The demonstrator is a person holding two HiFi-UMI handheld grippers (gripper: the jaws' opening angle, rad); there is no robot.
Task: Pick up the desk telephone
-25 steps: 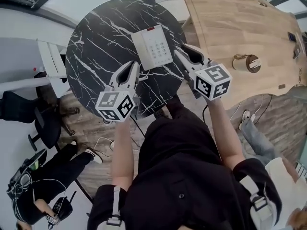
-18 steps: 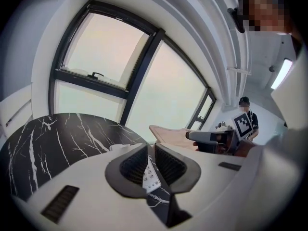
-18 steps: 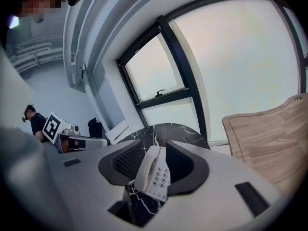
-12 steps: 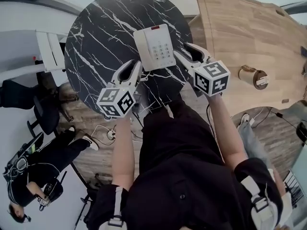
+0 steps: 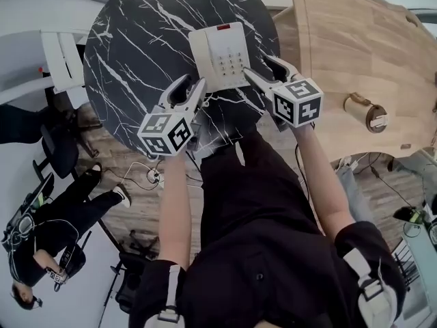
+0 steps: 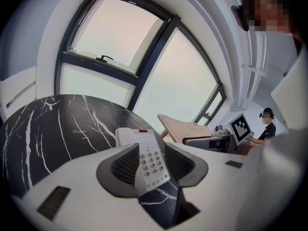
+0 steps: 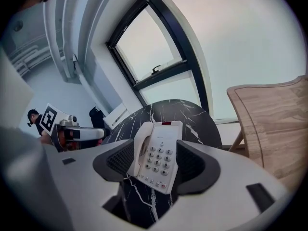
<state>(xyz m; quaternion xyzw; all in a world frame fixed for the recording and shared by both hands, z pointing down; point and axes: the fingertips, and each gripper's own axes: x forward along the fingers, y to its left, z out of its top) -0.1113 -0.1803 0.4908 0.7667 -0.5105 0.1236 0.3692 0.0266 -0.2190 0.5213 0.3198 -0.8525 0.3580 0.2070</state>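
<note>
A white desk telephone (image 5: pixel 220 55) with its handset on the left lies on a round black marble table (image 5: pixel 136 46). My left gripper (image 5: pixel 193 86) sits just short of the phone's near left corner, and my right gripper (image 5: pixel 263 70) is by its near right corner. Both sets of jaws are opening and neither touches the phone. In the left gripper view the telephone (image 6: pixel 144 157) shows ahead through the gap of the left gripper (image 6: pixel 151 166). From the right gripper (image 7: pixel 153 166), the telephone (image 7: pixel 156 159) also lies ahead between the pads, untouched.
A light wooden table (image 5: pixel 355 53) stands close on the right, with a small round brown object (image 5: pixel 362 111) on it. White furniture (image 5: pixel 58 60) stands left of the marble table. A person in black (image 5: pixel 41 238) sits at lower left, and cables lie on the floor.
Both grippers have come down and forward to the phone's near edge. Their jaws, close together before, now stand wider apart.
</note>
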